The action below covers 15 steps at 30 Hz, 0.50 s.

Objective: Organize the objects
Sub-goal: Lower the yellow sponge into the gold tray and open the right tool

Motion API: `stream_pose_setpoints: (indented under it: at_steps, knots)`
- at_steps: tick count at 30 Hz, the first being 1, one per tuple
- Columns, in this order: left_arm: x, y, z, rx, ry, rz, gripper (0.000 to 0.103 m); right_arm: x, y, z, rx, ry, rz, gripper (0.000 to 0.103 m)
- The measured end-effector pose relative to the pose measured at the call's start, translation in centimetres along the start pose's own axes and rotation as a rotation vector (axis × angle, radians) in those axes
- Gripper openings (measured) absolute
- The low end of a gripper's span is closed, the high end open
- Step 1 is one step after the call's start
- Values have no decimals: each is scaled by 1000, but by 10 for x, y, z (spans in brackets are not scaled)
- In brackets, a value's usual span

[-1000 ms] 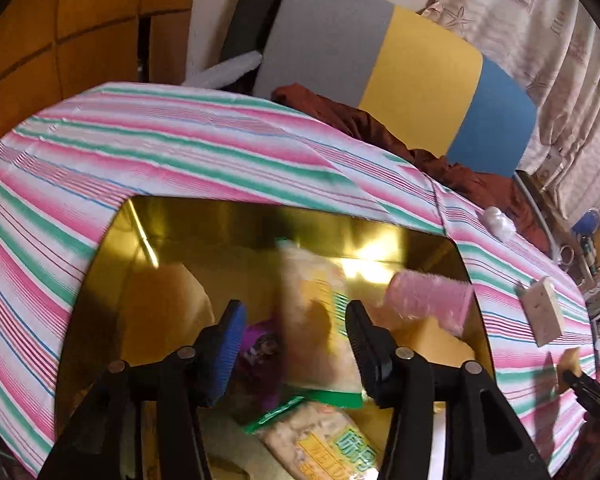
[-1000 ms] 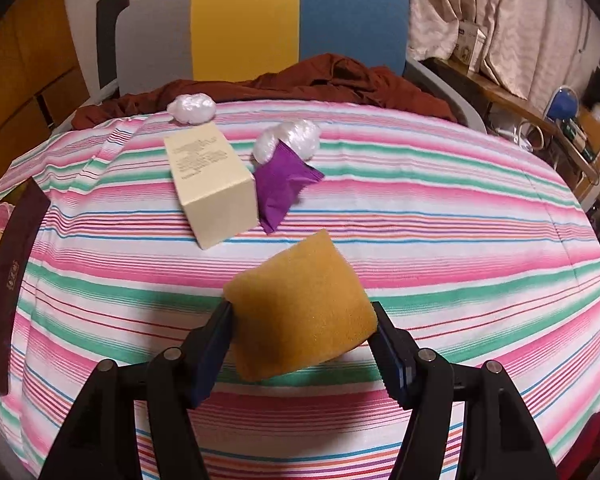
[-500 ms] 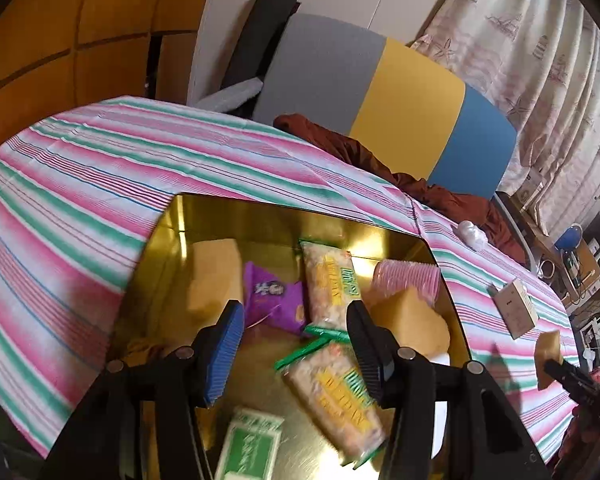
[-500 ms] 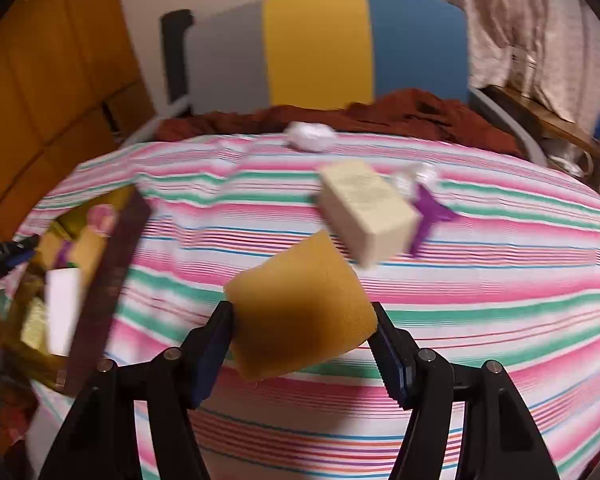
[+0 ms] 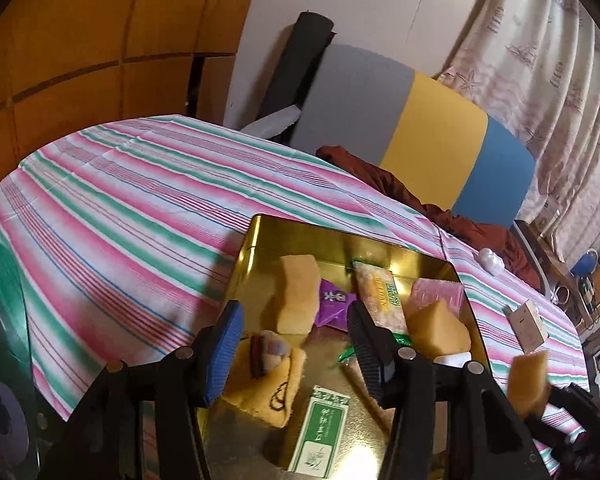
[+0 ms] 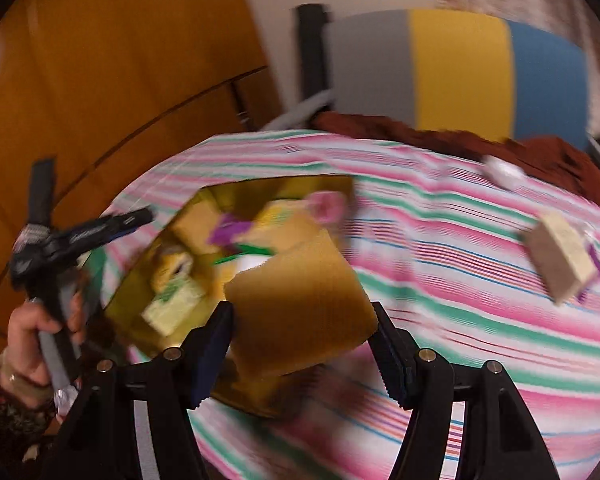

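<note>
A: Right tongs clamped on the tan sponge block, hanging over the near edge of the gold metal tin on the striped worktop. Lower it into a bare spot, then let go.

B: Left tongs?

A: Apart, empty, over the tin. Keep them clear.

B: Counts?

A: Two similar tan blocks inside; one cream box, one white wad still out.

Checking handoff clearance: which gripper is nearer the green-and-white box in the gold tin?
Left. The left gripper hovers empty directly over the gold tin, just above the green-and-white box. The right gripper, holding the tan sponge block, is at the tin's edge.
</note>
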State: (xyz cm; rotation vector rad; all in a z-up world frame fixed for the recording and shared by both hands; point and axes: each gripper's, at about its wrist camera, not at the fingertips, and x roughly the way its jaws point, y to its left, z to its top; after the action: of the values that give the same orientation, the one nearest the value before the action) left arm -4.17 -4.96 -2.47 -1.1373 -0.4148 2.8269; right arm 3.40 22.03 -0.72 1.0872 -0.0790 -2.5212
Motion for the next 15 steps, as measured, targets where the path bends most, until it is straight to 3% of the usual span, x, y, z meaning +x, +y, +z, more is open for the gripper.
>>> stream_pose_setpoints:
  at_steps: [6, 15]
  knots:
    - [-11, 11, -3, -14, -19, 15, 55, 28, 56, 3, -124, 39, 68, 68]
    - [-14, 18, -3, -45, -23, 10, 54, 63, 83, -5, -147, 116, 96, 74]
